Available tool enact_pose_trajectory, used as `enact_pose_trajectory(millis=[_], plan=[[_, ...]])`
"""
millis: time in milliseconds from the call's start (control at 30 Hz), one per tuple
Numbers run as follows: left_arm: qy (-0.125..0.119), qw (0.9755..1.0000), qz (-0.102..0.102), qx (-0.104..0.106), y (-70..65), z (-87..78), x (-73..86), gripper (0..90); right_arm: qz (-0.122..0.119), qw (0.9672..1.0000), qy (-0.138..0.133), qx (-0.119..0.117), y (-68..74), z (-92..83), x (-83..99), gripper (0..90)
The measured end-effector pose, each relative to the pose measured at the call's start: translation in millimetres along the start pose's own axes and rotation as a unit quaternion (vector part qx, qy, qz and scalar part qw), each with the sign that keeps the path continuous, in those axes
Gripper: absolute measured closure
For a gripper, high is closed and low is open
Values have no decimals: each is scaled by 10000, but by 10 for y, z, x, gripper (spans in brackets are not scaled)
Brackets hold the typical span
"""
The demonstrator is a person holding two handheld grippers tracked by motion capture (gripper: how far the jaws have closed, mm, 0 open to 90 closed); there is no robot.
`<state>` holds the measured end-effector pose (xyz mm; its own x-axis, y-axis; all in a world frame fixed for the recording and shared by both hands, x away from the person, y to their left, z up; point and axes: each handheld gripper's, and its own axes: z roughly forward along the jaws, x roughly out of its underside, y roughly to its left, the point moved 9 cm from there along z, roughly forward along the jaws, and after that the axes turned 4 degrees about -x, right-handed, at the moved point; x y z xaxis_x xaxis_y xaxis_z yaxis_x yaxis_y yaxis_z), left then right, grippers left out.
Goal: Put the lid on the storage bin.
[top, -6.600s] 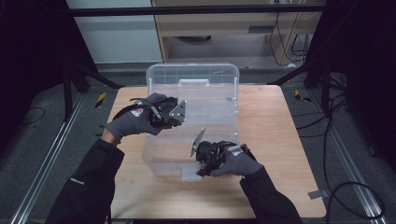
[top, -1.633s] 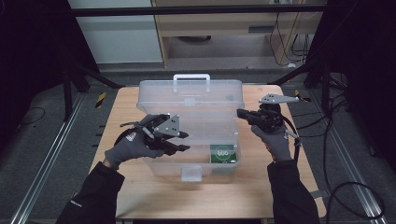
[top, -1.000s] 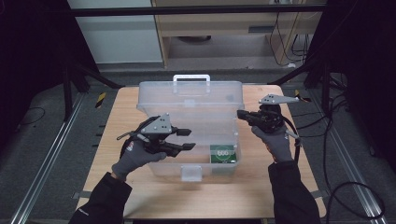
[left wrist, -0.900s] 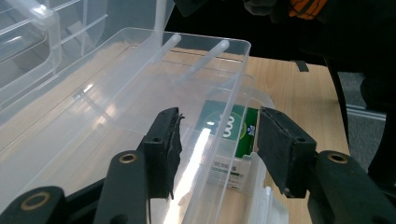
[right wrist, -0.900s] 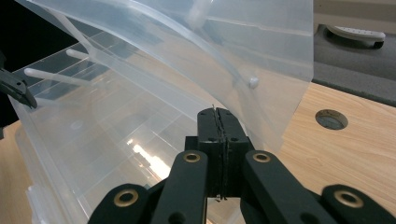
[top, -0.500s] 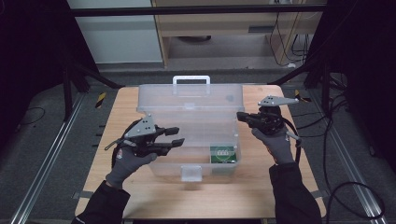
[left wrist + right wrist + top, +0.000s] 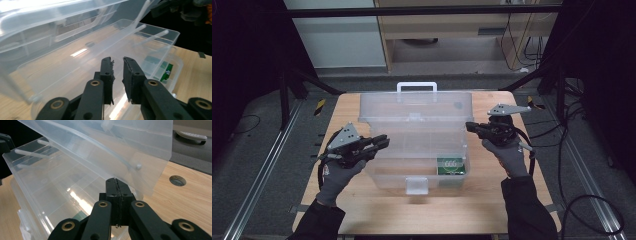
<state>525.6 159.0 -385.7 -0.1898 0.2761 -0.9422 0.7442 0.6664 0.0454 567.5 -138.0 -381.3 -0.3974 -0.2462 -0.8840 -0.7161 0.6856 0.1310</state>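
Left claw seemingly touches the clear box's left wall.

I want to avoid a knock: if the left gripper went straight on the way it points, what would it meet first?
Probably the left wall of the clear plastic box; the left gripper points at it, jaws nearly closed on nothing.

Person wears grey knit gloves and black sleeves, entering from the bottom of the high view. Left gripper, lower left: black body, 2 black jaws, grey 3-cornered plate, black cable. Right gripper, right of centre: same build. Gripper views show brass-coloured pivot rings and small screw holes on the jaws.
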Motion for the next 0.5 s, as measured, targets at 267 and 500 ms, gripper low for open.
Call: enact_pose_trajectory(millis=[267,500], plan=[[78,9994,-149,-290,157,-97,82,887,16,10000,35,-61,25,-18,59,900],[92,9984,-214,-510,242,-137,118,892,-14,9999,120,-83,69,-38,134,900]])
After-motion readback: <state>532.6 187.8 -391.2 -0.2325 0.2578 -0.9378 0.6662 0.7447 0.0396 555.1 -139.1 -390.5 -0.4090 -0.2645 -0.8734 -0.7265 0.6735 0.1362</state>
